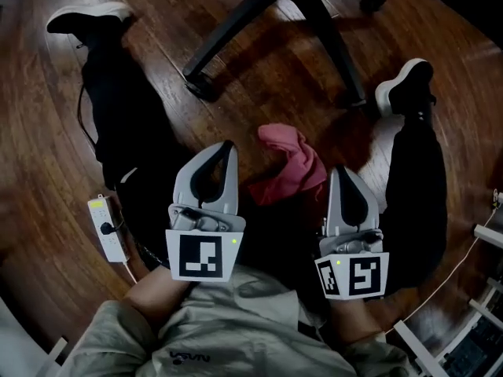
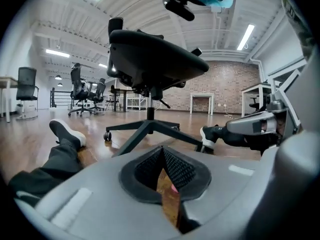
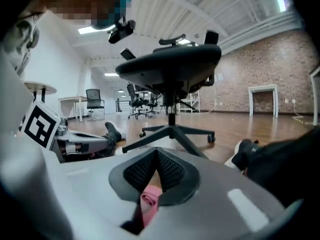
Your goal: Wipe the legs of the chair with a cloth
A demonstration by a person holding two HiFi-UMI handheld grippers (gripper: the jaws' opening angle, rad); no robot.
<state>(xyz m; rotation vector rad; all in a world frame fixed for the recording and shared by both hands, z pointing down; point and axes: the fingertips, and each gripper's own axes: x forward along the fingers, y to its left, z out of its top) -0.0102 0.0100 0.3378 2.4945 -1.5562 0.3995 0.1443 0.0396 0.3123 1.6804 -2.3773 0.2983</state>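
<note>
Cloth (image 1: 288, 162) on floor (image 1: 47, 179) near chair (image 1: 232, 31). Left gripper (image 1: 227, 144), right gripper (image 1: 339, 170) farther from chair, fingers clenched, empty.

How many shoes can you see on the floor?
2. The left shoe is at the upper left of the head view, left of the chair base. The right shoe is at the right, beyond the pink cloth. None seems hidden.

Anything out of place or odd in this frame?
The pink cloth lies crumpled on the floor, short of the chair legs. Both the left gripper and the right gripper are shut, holding nothing.
</note>
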